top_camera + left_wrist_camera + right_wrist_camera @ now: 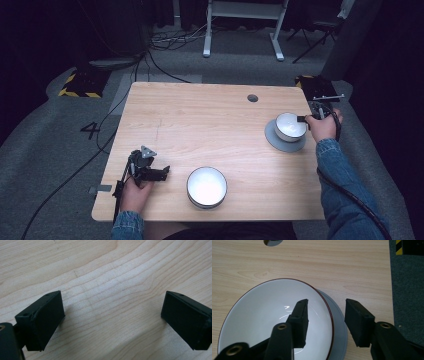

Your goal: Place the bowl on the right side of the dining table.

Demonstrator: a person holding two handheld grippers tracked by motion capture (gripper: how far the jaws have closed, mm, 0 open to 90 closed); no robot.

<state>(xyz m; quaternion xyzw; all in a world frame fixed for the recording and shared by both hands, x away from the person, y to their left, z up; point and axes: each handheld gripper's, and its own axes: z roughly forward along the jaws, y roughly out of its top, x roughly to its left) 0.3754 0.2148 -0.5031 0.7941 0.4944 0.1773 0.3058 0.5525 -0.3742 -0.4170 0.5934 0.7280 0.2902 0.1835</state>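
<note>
So the right gripper (325, 323) is at the small white bowl (290, 126) on the far right side of the table (200, 115), jaws parted and straddling the rim, one inside the bowl and one outside, not closed on it yet as far as I can tell. That bowl sits on a grey plate (285, 141) (more of a flat saucer really), close to the right table edge. The left gripper (112, 315) is just hovering over bare wood near the front left, jaws wide apart with nothing between them, and there's a bigger white bowl (206, 187) at the front edge a bit to its right. My worry: a pinch on a slick curved rim is a thin hold, so the bowl could tilt or slip out once lifted. Also if the squeeze pushes sideways, the bowl might skate on the plate or drag it toward the edge, and nothing's steadying that plate.
</note>
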